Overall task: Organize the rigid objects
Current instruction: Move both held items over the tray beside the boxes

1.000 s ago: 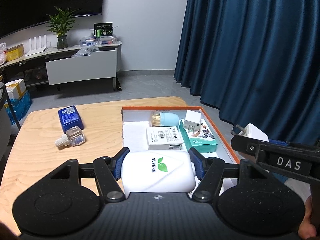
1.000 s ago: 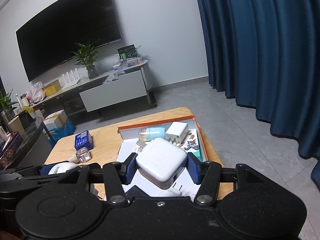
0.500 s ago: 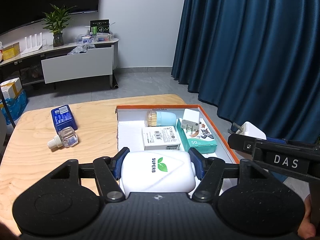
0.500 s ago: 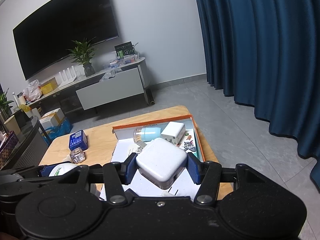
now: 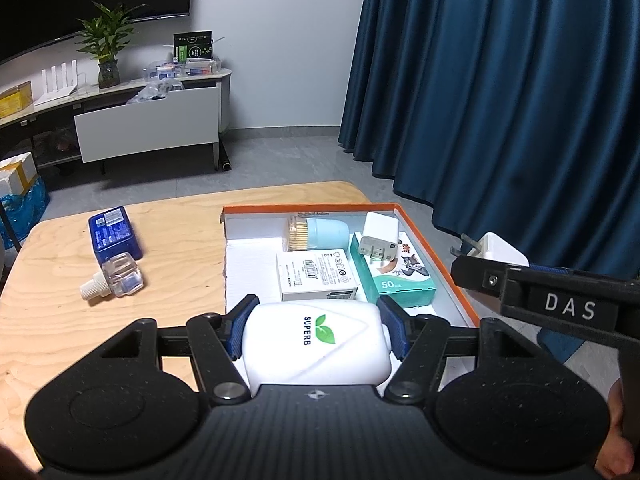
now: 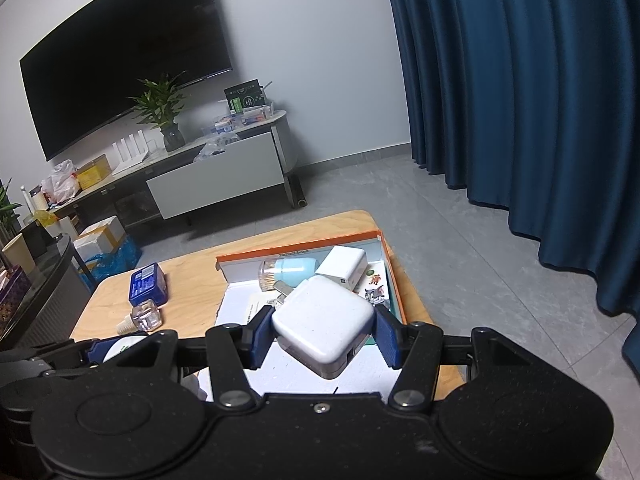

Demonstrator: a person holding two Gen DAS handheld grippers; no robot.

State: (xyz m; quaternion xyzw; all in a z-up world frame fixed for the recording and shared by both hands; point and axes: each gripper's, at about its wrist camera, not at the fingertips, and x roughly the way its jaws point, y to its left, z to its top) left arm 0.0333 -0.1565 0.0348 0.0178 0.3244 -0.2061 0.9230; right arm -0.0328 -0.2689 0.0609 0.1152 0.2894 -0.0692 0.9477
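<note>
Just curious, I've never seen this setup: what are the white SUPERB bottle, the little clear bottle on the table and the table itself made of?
SUPERB bottle: probably plastic, opaque white, smooth with a soft sheen.
Clear bottle: see-through faceted body, glass or hard plastic, I cannot tell which; its white cap looks plastic.
Table: light wood, with visible grain, matte; perhaps plywood or veneer.

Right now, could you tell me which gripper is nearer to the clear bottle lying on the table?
Left. The left gripper, shut on the white SUPERB bottle, sits just right of the clear bottle. The right gripper, shut on the white charger, is farther right, across the orange box.
</note>
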